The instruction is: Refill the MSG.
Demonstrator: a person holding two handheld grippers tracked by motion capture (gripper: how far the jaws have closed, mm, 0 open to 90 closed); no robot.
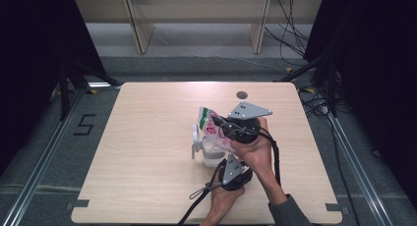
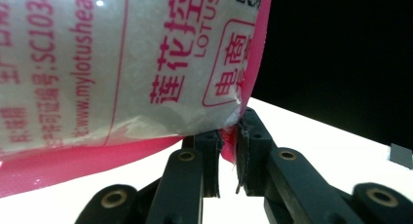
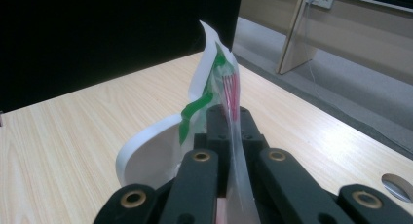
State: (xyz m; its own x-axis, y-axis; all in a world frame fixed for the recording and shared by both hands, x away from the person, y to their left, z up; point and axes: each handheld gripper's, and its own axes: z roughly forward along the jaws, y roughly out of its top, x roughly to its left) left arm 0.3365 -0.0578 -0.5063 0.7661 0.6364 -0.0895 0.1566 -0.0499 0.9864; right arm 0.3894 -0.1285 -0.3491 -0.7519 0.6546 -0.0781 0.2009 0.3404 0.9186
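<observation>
A plastic bag (image 1: 210,125) of white grains, printed in pink and green, is held tilted above a white jug (image 1: 202,148) near the table's middle. My right gripper (image 1: 221,124), under its grey plate, is shut on the bag's upper edge; in the right gripper view the jaws pinch the thin film (image 3: 229,95), with the jug's white rim (image 3: 141,153) just beyond. My left gripper (image 1: 223,161) comes from below and is shut on the bag's pink bottom seam (image 2: 97,158), near a corner, as the left gripper view shows (image 2: 229,136). What lies inside the jug is hidden.
The wooden table (image 1: 147,137) has bare room to the left and right of the jug. A round cable hole (image 1: 241,95) sits near its far edge. Beyond the table are grey floor, shelf legs (image 1: 140,32) and cables (image 1: 295,39).
</observation>
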